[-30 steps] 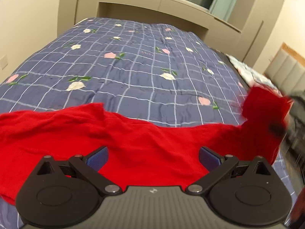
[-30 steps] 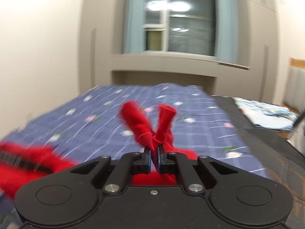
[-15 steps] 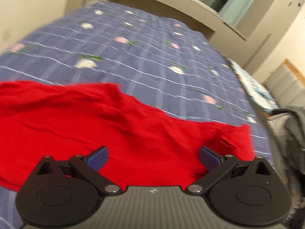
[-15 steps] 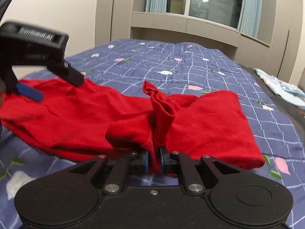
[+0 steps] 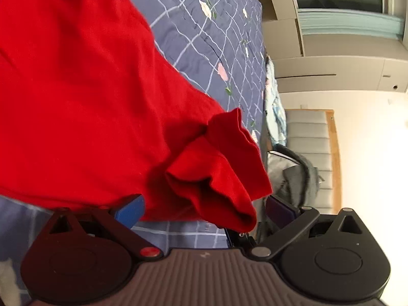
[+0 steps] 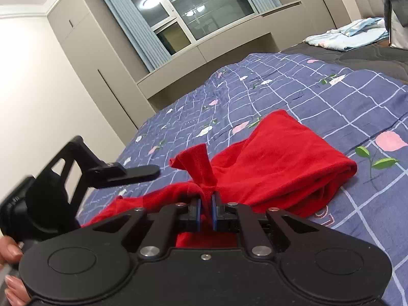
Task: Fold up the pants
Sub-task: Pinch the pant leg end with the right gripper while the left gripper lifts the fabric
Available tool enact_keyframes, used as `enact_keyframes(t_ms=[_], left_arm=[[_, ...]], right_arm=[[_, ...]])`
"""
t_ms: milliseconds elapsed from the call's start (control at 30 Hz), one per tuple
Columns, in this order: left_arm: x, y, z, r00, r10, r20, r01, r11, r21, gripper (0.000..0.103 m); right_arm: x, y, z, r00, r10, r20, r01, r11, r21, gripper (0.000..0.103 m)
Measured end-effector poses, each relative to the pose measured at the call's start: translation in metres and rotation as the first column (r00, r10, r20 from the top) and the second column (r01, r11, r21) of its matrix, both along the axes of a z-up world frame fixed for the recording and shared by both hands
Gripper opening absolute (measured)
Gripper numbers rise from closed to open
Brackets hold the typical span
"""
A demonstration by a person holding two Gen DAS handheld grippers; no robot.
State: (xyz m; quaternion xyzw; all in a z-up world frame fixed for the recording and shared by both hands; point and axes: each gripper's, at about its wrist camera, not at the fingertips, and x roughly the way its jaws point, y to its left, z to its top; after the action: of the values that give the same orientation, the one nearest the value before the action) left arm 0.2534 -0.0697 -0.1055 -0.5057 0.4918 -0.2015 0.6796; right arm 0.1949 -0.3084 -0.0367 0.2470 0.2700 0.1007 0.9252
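right gripper (image 6: 206,210) fingers closing, pinching a fold of the red pants (image 6: 280,163) | left gripper (image 5: 204,207) fingers wide open, we grip nothing, bunched hem just ahead between them | pants on quilt (image 6: 318,94) | quilt lettering unreadable

Blue floral checked quilt (image 6: 293,97) on bed, curtained window (image 6: 193,23), beige built-in cabinets (image 6: 84,58), padded headboard (image 5: 309,158)
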Motion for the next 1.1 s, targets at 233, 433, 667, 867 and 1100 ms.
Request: enact_keyframes(t_ms=[233, 433, 667, 867, 1100], left_arm=[[0.009, 0.0, -0.009, 0.998, 0.058, 0.027, -0.057, 0.998, -0.037, 0.102], [0.021, -0.003, -0.004, 0.998, 0.03, 0.056, -0.031, 1.0, 0.007, 0.101], [0.011, -0.001, -0.006, 0.999, 0.014, 0.033, -0.015, 0.999, 0.032, 0.101], [0.011, 0.001, -0.011, 0.999, 0.032, 0.009, -0.032, 0.999, 0.009, 0.101], [0.023, -0.003, -0.008, 0.998, 0.063, -0.015, -0.063, 0.998, -0.011, 0.096]], right_arm=[[-0.006, 0.015, 0.004, 0.998, 0.054, 0.026, -0.049, 0.987, -0.151, 0.008], [-0.02, 0.043, 0.0, 0.984, 0.181, -0.002, -0.164, 0.89, -0.425, 0.036], [-0.035, 0.029, 0.01, 0.982, 0.186, 0.025, -0.162, 0.911, -0.38, 0.061], [-0.026, 0.033, 0.015, 0.971, 0.237, 0.043, -0.194, 0.875, -0.444, 0.064], [-0.022, 0.042, 0.005, 0.958, 0.285, -0.011, -0.251, 0.825, -0.507, 0.043]])
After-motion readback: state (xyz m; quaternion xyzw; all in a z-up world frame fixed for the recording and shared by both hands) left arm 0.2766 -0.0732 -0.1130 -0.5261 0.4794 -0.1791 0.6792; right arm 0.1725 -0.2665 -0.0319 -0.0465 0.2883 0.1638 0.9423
